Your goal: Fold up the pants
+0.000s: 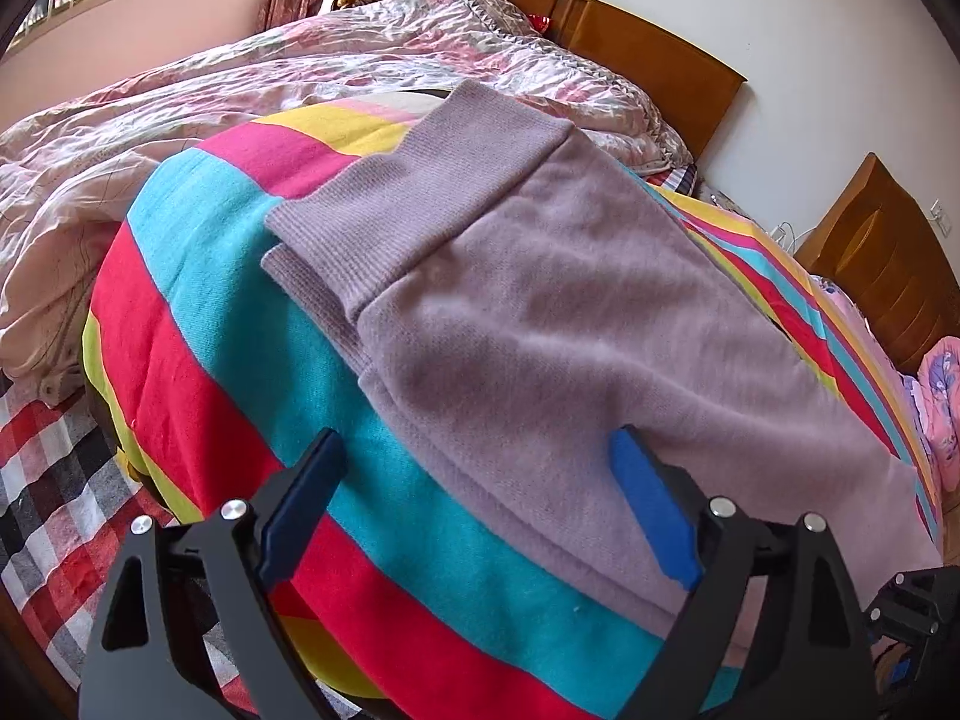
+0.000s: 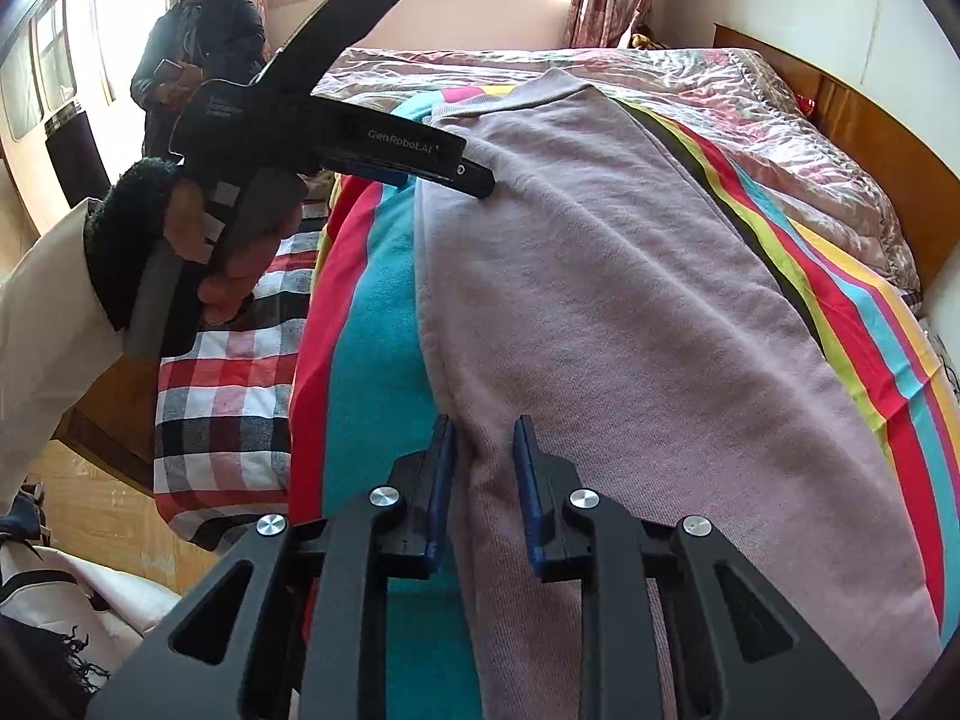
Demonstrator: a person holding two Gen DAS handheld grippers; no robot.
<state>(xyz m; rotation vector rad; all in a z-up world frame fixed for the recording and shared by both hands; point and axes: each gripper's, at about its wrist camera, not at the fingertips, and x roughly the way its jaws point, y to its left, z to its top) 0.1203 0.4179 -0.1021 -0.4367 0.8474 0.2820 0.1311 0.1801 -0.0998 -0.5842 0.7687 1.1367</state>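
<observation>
Lilac fleece pants [image 1: 540, 312] lie lengthwise on a striped blanket [image 1: 228, 300], with the ribbed waistband [image 1: 414, 192] at the far end. My left gripper [image 1: 474, 450] is wide open, just above the pants' near left edge. In the right wrist view the pants [image 2: 630, 300] run away from me. My right gripper [image 2: 485, 426] is partly open, its blue pads astride the pants' left edge without closing on it. The left gripper [image 2: 468, 177] also shows there, held in a hand over the far part of the pants.
The striped blanket [image 2: 366, 330] lies on a bed with a pink floral quilt [image 1: 210, 96] and a plaid sheet [image 2: 234, 384]. A wooden headboard [image 1: 660, 54] and nightstand [image 1: 882, 252] stand to the right. A person [image 2: 198, 54] stands by the window.
</observation>
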